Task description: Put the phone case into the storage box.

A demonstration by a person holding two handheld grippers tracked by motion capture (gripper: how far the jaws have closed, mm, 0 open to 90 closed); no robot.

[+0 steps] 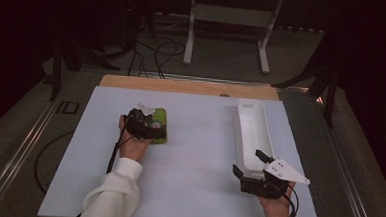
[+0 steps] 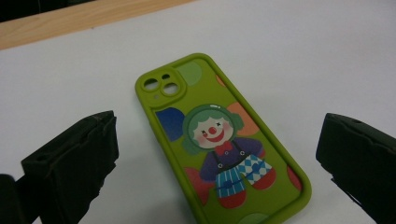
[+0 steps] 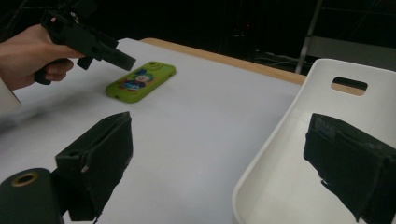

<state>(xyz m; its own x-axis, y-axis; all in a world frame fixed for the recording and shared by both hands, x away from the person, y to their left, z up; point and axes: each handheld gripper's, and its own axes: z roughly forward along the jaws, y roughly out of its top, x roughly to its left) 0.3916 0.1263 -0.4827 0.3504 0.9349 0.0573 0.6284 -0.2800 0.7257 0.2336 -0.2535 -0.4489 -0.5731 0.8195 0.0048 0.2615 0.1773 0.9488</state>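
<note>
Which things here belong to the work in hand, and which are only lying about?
In the work:
- green phone case, flat on the table
- left hand-held gripper, open above the case
- white tray, near the right hand-held gripper

Lying about:
- white frame and cables on the floor

phone case [image 2: 224, 144] btm corner cut off

White tabletop [image 1: 198, 154] with wooden back edge [image 1: 182, 85]; white metal stand [image 1: 230, 20] and black cables [image 1: 156, 54] on grey floor behind.
</note>
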